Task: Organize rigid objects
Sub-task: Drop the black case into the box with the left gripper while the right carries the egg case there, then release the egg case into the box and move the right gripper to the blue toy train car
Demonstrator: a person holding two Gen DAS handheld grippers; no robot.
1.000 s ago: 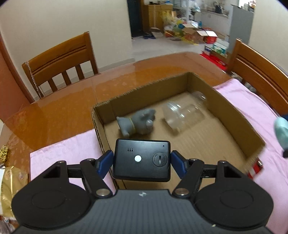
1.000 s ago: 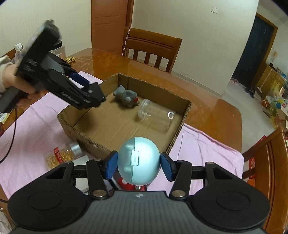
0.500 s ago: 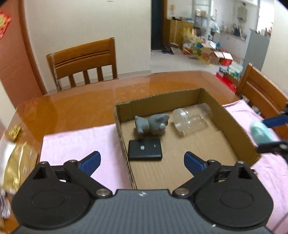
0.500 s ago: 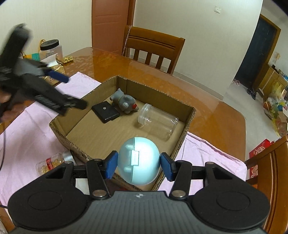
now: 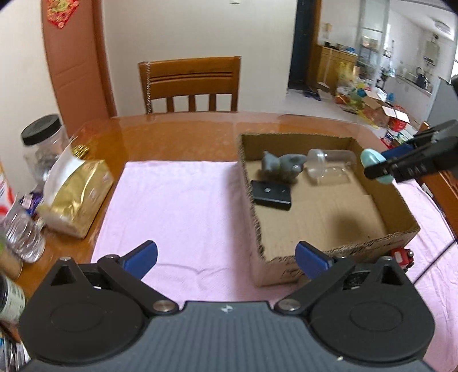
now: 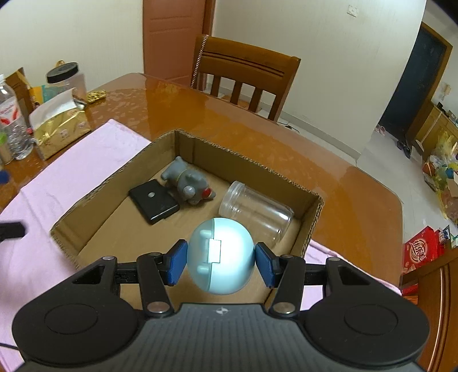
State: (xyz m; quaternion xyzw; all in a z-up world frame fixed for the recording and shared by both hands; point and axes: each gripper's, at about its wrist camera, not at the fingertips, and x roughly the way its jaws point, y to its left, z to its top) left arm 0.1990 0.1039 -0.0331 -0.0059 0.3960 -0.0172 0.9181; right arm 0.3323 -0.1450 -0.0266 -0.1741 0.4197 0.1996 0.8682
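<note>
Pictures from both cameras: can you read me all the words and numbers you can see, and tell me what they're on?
No text is clear enough to quote.
red box: white Chinese characters, too blurred to read.
water bottle: red label, print too small.
gold bag: small print and a square code, unreadable.
red door ornament: gold marks, blurred.
blue ball: white patch, no writing visible.

The left wrist view looks from above the pink cloth [image 5: 177, 206] toward a chair [image 5: 190, 83], the cardboard box [image 5: 329, 251] to its right. The right wrist view hangs close over that box [image 6: 312, 217]; both share its inside.
</note>
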